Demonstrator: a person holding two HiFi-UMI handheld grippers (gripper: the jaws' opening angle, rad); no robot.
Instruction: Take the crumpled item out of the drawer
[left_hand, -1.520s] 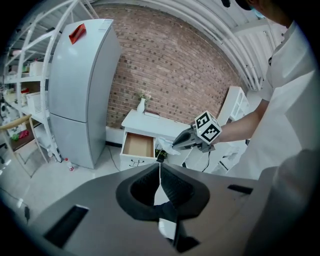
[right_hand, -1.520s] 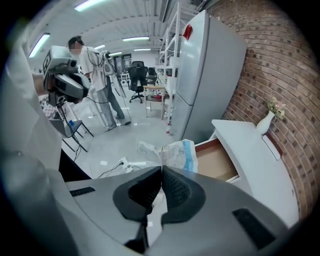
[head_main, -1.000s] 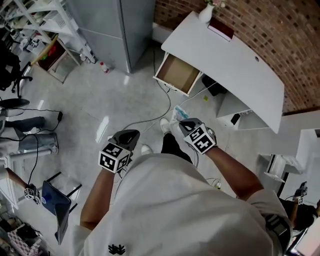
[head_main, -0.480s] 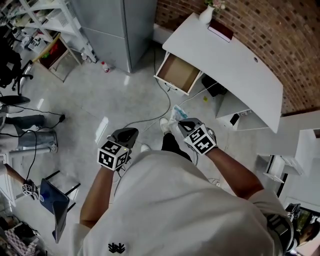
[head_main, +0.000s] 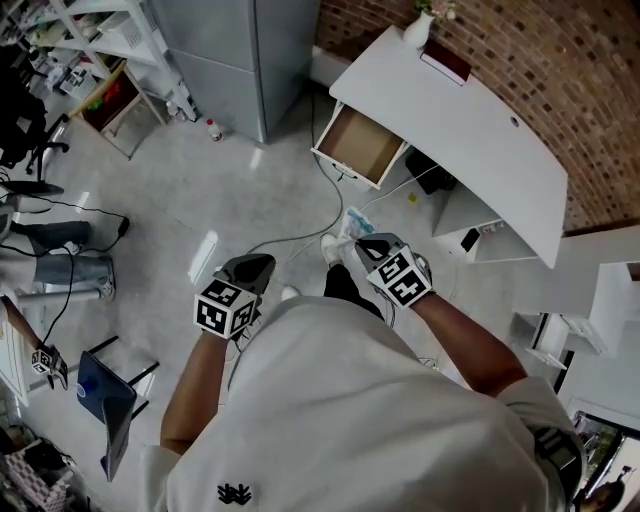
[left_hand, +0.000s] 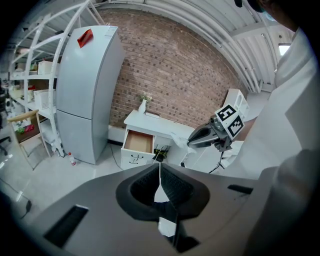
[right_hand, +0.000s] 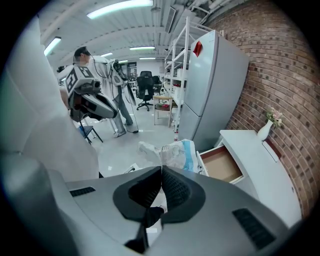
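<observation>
The crumpled item (right_hand: 171, 152), a white and light-blue wad, is pinched at the tips of my right gripper (right_hand: 161, 168), whose jaws are shut on it. In the head view the crumpled item (head_main: 356, 224) sticks out ahead of the right gripper (head_main: 366, 243), well away from the open drawer (head_main: 355, 146) of the white desk (head_main: 470, 140). The drawer (right_hand: 221, 167) shows a bare brown bottom. My left gripper (head_main: 255, 266) hangs at the left over the floor, its jaws closed on nothing. In the left gripper view the left gripper (left_hand: 159, 166) faces the drawer (left_hand: 138, 142) and the right gripper (left_hand: 192, 142).
A grey fridge (head_main: 240, 50) stands left of the desk. A white vase (head_main: 418, 28) and a dark red book (head_main: 445, 60) sit on the desk top. Cables (head_main: 330, 205) run over the floor. White shelving (head_main: 90, 50) is at far left. Another person (right_hand: 107, 95) stands behind.
Both grippers hold almost the same place; only the head view has shifted a little.
</observation>
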